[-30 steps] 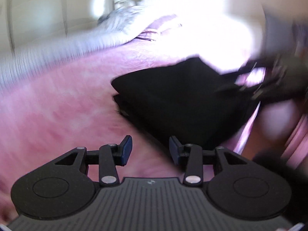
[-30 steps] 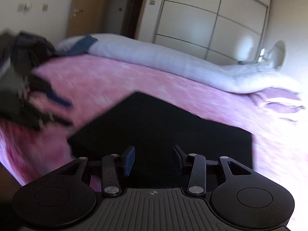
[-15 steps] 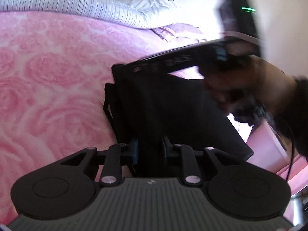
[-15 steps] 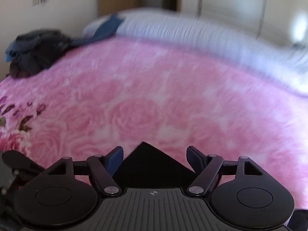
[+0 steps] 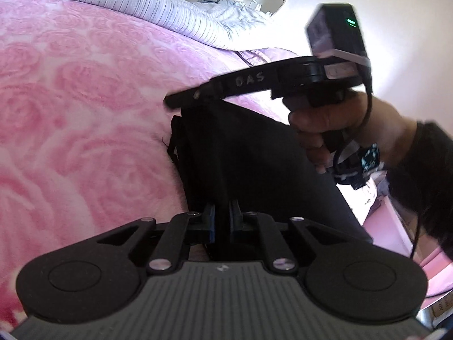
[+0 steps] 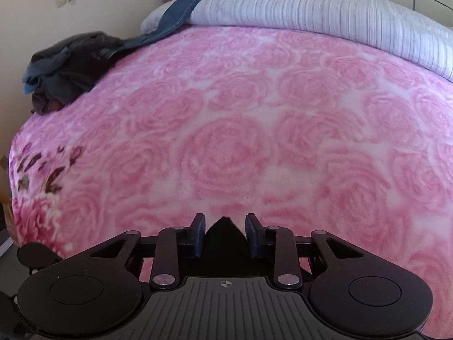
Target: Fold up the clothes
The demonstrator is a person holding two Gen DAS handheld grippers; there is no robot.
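A folded black garment (image 5: 254,155) lies on the pink rose blanket (image 5: 85,113). My left gripper (image 5: 223,218) is at its near edge, jaws closing, with the pads pressing a fold of the black cloth. My right gripper (image 5: 184,100), held by a hand (image 5: 334,124), reaches over the garment's far corner. In the right wrist view that black corner (image 6: 223,229) pokes up between the right gripper's (image 6: 225,236) closing jaws. Gaps of pink show beside its tip and the blue pad faces stay bare.
A pile of dark clothes (image 6: 68,65) sits at the far left corner of the bed, with a blue denim piece (image 6: 175,17) beside it. A grey striped quilt (image 6: 311,8) runs along the back edge. The pink blanket (image 6: 226,113) spreads ahead of the right gripper.
The left gripper came down onto the garment's near edge and closed on it. The right gripper swung across to the far corner, opened wide, then narrowed around that corner.
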